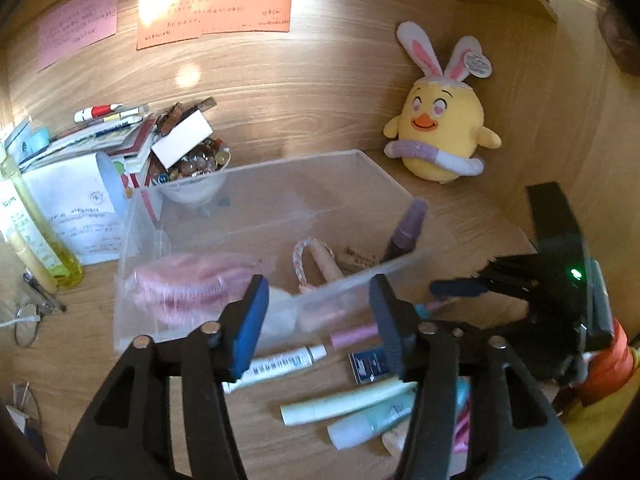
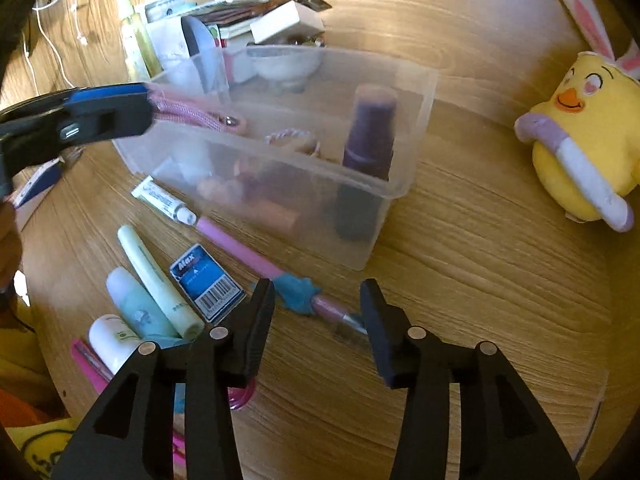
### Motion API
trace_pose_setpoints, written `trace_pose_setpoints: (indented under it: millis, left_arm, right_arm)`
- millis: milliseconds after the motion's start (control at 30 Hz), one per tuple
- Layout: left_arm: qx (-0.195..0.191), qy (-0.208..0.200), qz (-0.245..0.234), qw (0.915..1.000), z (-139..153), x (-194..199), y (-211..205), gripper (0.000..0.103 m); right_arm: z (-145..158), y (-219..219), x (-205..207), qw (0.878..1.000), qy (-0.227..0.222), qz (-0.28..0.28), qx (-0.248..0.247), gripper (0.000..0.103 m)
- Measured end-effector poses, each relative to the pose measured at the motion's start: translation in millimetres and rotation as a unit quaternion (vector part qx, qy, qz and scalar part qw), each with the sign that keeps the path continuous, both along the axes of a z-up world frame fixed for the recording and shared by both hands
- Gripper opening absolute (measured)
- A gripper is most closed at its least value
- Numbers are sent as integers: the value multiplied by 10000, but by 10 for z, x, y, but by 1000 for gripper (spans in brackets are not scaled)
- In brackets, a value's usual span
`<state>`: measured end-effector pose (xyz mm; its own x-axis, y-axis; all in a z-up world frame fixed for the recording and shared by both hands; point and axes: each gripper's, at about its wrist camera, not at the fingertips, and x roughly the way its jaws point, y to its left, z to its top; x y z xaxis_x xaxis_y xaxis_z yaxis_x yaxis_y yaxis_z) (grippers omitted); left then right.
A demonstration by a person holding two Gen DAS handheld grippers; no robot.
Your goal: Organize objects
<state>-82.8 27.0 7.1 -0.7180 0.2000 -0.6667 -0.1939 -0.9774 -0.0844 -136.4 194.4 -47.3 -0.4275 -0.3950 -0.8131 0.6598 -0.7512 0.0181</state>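
Left wrist view: left gripper (image 1: pixel 318 304) jaws apart, empty, hovering at the near wall of the clear bin (image 1: pixel 256 184); pink pouch (image 1: pixel 188 284) lies inside. Right wrist view: right gripper (image 2: pixel 318 306) jaws apart, empty, above pink pen (image 2: pixel 256 260) on the surface (image 2: pixel 480 280), beside tubes.

left claw (image 1: pixel 318 312) open | over clear bin (image 1: pixel 256 196) | tubes (image 1: pixel 344 404) beneath

Tubes (image 2: pixel 160 276) before bin (image 2: pixel 404 184), plush (image 2: pixel 584 152) rt.
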Motion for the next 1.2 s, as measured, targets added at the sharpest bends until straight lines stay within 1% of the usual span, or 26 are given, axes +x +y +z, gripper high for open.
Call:
trace_pose_setpoints:
  millis: [67, 133, 267, 433, 633, 800, 1000, 1067, 1133, 1167, 1200]
  left_arm:
    - [-38, -43, -44, 10000, -27, 64, 24, 56]
    - [-66, -77, -67, 9999, -63, 111, 44, 58]
    - [-31, -199, -144, 9997, -146, 161, 100, 59]
    - [4, -406, -299, 9987, -275, 223, 215, 59]
    - [85, -614, -521, 9967, -395, 303, 358, 61]
    - [64, -704, -878, 9936, -463, 377, 573, 62]
    - [-98, -769, -1112, 9908, -575, 385, 775, 62]
    - [-147, -751, -1132, 9906, -605, 388, 799, 59]
    - [-183, -729, -1127, 9908, -618, 380, 809, 45]
    - [-167, -735, -1134, 9907, -621, 378, 796, 42]
    - [-147, -718, -1105, 9912, -619, 372, 782, 42]
  right_arm:
    - [-16, 0, 2, 10000, -1, 4, 17, 40]
    - [-6, 1, 24, 10000, 23, 11, 9, 33]
    - [13, 30, 144, 10000, 47, 74, -1, 25]
    - [9, 219, 345, 10000, 66, -17, 6, 18]
    - [6, 539, 531, 9995, 74, -314, -35, 16]
    - [36, 788, 708, 9975, 85, -688, -153, 16]
    - [273, 920, 833, 9939, 410, -904, -485, 16]
    - [384, 953, 837, 9923, 515, -926, -640, 16]
    - [469, 958, 822, 9911, 632, -916, -734, 16]
    - [519, 958, 825, 9904, 691, -903, -790, 16]
    - [567, 937, 848, 9899, 732, -878, -842, 16]
